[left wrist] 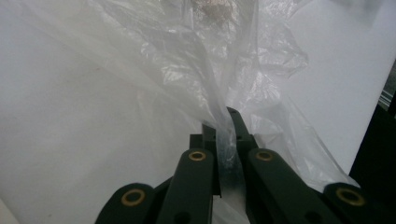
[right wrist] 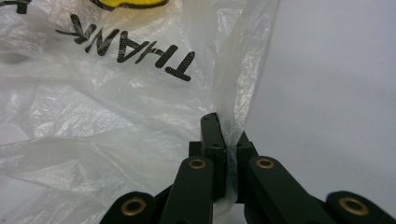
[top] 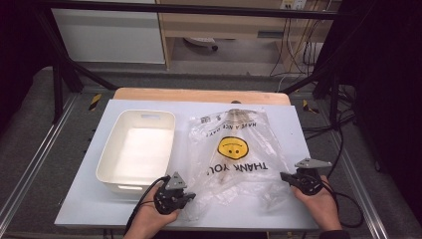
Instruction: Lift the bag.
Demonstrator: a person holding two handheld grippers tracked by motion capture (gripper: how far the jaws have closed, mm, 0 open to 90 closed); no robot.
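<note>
Jaws of the left gripper point(left wrist: 223, 140) and the right gripper point(right wrist: 227, 135) each pinch a handle of the plastic bag point(top: 234, 149), which lies flat at frame centre on the worktop point(top: 293, 129), so gripping looks done while the white bin point(top: 137, 149) at its left is bare.

This looks like a lab or a recording room in an office building. The white counter point(top: 119, 199) stands inside a black metal frame point(top: 59, 79) set on grey carpet point(top: 30, 129). Behind it, a bundle of cables point(top: 293, 50) hangs from a wall socket beside plain wooden shelving point(top: 219, 30) and a white cabinet point(top: 109, 35). Yellow-and-black hazard tape point(top: 94, 101) marks the frame's feet.
</note>
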